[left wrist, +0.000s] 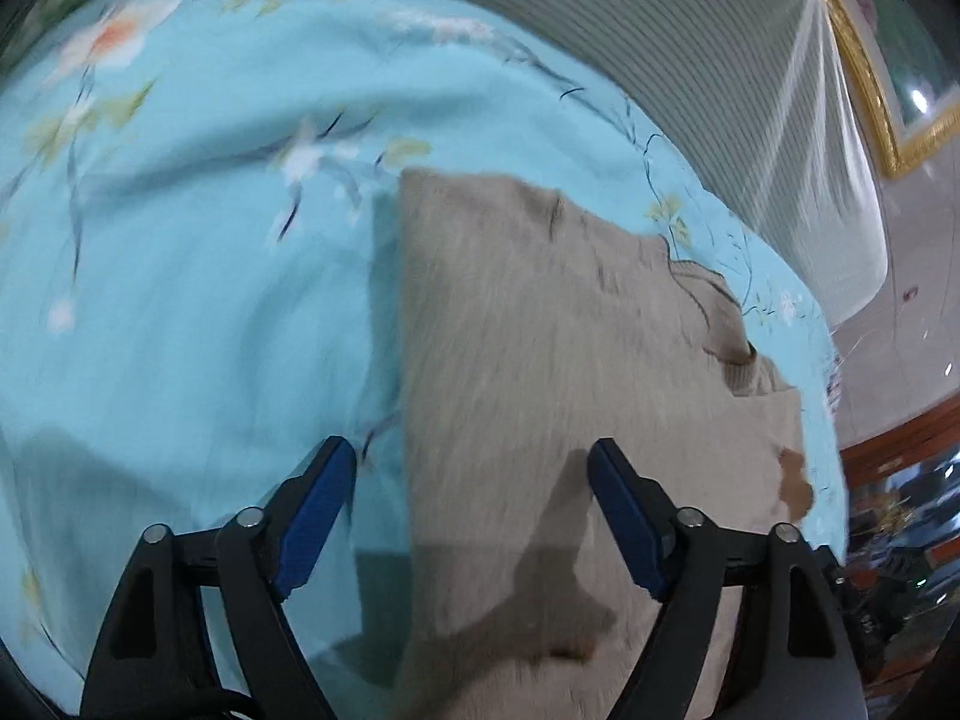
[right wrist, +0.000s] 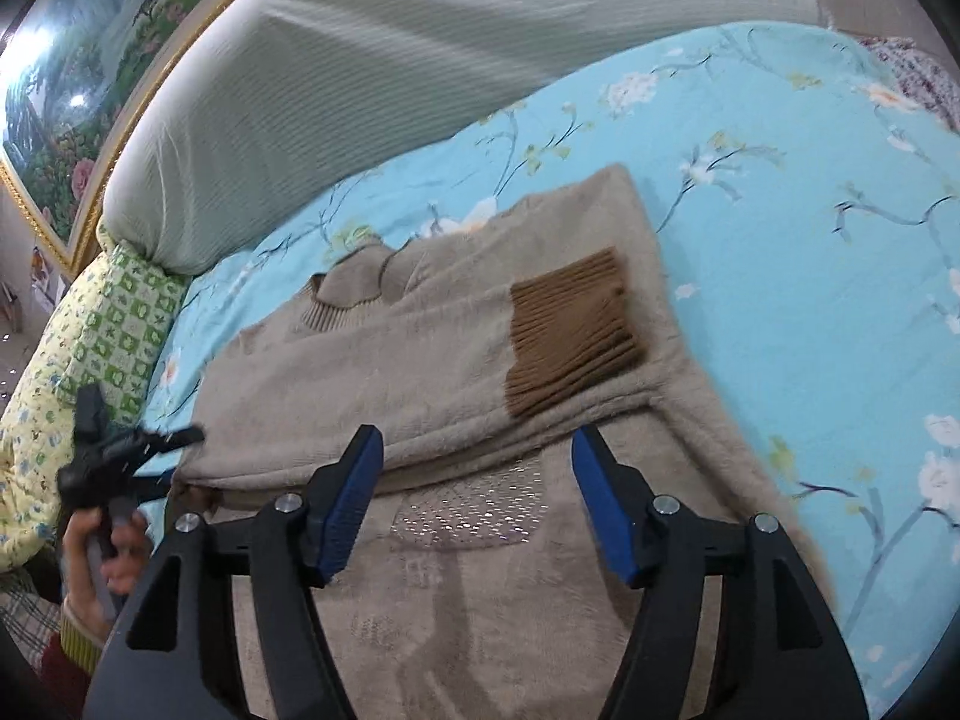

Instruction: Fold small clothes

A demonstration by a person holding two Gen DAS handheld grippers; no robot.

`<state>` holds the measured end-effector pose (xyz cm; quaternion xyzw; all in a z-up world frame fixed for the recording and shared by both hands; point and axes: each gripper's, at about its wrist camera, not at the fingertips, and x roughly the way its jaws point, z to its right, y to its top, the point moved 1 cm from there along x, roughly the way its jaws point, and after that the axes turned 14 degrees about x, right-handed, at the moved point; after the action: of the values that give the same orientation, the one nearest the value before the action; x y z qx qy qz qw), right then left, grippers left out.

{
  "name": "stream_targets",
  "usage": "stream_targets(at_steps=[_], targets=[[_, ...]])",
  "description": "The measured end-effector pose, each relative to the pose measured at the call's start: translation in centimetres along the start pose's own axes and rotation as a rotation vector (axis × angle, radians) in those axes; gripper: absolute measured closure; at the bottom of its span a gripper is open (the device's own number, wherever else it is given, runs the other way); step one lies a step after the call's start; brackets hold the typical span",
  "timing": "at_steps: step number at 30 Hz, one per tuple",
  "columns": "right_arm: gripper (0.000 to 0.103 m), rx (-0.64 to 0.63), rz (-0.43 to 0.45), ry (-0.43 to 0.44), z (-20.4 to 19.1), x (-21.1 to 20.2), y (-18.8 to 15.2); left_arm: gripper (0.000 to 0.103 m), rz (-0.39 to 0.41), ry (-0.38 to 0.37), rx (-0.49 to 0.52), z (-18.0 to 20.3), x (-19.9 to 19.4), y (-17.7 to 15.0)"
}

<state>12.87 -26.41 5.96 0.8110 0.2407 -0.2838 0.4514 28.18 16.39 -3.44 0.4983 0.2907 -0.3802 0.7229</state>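
Observation:
A fuzzy beige sweater lies flat on the blue floral sheet, its ribbed collar toward the pillow. One sleeve is folded across the body, its brown ribbed cuff on top. A patch of silver sequins shows on the front. My right gripper is open just over the folded sleeve's lower edge, nothing between its blue pads. My left gripper is open over the sweater's left edge, empty. In the right wrist view the left gripper is blurred beside the sweater, held by a hand.
The blue floral sheet covers the bed. A long grey-white ribbed pillow lies behind the sweater. A yellow-green patterned quilt is bunched at the left. A gold-framed painting hangs beyond the pillow. The bed's edge drops off beside the sweater.

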Motion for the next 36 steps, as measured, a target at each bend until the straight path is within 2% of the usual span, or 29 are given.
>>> stream_targets(at_steps=[1,2,6,9,11,13,14,15,16,17,21,24,32,36], targets=[[0.037,-0.006,-0.003,0.002,-0.3,0.3,0.0,0.084,0.001,0.001,0.026,0.3,0.2,0.3],[0.037,-0.014,-0.007,0.012,-0.8,0.8,0.1,0.095,-0.011,-0.010,0.044,0.5,0.5,0.6],[0.037,-0.040,-0.008,0.045,-2.2,2.0,0.7,0.097,0.089,0.054,0.064,0.0,-1.2,0.6],[0.037,-0.020,-0.012,0.025,-1.7,3.6,1.4,0.097,0.065,0.068,0.025,-1.3,-0.3,-0.4],[0.037,0.008,-0.041,0.000,-0.7,4.8,1.7,0.093,0.062,0.046,0.020,-1.5,0.0,-0.5],[0.037,0.014,-0.056,0.015,-0.4,5.0,1.9,0.084,0.060,0.044,0.008,-1.6,-0.7,-0.5],[0.037,0.001,-0.052,0.012,-0.6,4.5,1.9,0.071,0.061,0.042,-0.001,-1.5,-1.3,-0.6],[0.037,-0.007,-0.048,0.007,-0.8,4.0,1.9,0.062,0.067,0.044,-0.005,-1.3,-2.0,-0.8],[0.037,-0.014,-0.040,0.002,-1.0,3.4,1.8,0.047,0.076,0.053,-0.003,-1.0,-2.9,-1.3],[0.037,-0.020,-0.030,0.007,-1.2,2.6,1.7,0.040,0.080,0.060,0.001,-0.7,-3.6,-1.8],[0.037,-0.046,0.001,0.041,-1.3,-0.9,0.9,0.038,0.081,0.036,0.021,1.1,-6.7,-5.3],[0.037,-0.053,0.013,0.064,-0.9,-3.4,-0.2,0.032,0.064,0.033,0.044,2.3,-8.5,-8.7],[0.037,-0.077,0.016,0.079,1.2,-8.8,-4.6,0.031,-0.045,0.030,0.066,5.2,-10.7,-17.9],[0.037,-0.094,-0.004,0.064,2.5,-10.4,-6.8,0.031,-0.086,0.039,0.083,6.1,-11.8,-21.4]])
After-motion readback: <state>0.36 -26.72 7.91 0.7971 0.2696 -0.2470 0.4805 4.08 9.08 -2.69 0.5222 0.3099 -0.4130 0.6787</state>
